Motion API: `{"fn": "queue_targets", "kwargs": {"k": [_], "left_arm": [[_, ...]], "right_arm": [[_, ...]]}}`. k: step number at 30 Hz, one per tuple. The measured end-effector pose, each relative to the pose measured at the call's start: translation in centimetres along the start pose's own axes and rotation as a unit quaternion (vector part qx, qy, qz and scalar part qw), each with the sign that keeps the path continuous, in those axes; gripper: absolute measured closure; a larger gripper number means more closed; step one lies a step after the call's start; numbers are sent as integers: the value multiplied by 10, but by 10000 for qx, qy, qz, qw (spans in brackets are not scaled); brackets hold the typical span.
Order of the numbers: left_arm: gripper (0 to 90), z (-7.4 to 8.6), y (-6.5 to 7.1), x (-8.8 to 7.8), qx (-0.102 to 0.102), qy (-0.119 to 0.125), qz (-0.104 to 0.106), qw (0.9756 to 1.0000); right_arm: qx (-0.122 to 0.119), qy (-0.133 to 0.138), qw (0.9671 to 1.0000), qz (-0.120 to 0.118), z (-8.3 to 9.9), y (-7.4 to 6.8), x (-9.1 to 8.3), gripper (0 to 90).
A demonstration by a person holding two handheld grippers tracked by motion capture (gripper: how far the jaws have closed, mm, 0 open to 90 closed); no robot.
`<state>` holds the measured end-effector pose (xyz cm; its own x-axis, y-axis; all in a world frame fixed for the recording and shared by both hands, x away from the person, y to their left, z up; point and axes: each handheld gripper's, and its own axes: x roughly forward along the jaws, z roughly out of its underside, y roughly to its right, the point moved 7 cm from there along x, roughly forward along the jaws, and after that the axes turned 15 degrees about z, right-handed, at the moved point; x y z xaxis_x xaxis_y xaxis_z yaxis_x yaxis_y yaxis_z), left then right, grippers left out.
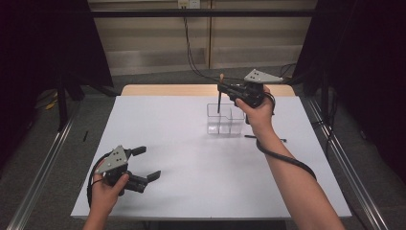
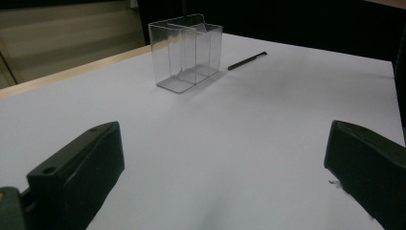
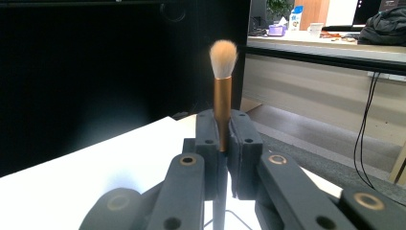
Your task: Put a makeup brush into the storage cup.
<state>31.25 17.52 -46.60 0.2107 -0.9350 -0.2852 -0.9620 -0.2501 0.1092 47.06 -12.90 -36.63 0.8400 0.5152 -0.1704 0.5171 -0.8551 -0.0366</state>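
Right tongs [image 1: 221, 89] clamp a makeup brush [image 3: 222, 91] upright above the clear organizer [image 1: 225, 119], not yet inserted; a pen [image 1: 265, 138] waits on the counter [image 1: 182, 158]; left tongs [image 1: 146, 163] rest open.

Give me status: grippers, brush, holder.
Right gripper shut on brush, bristles up, over clear holder. Left gripper open, idle on table. Black pen lies beside holder, not blocking.
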Motion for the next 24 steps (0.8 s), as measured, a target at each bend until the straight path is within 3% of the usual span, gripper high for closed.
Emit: {"fn": "queue_targets", "kwargs": {"k": [24], "left_arm": [[0,1,1,3,41,-66,24,10000]], "right_arm": [[-17,-135,9999,-24,24,-1,2,840]]}}
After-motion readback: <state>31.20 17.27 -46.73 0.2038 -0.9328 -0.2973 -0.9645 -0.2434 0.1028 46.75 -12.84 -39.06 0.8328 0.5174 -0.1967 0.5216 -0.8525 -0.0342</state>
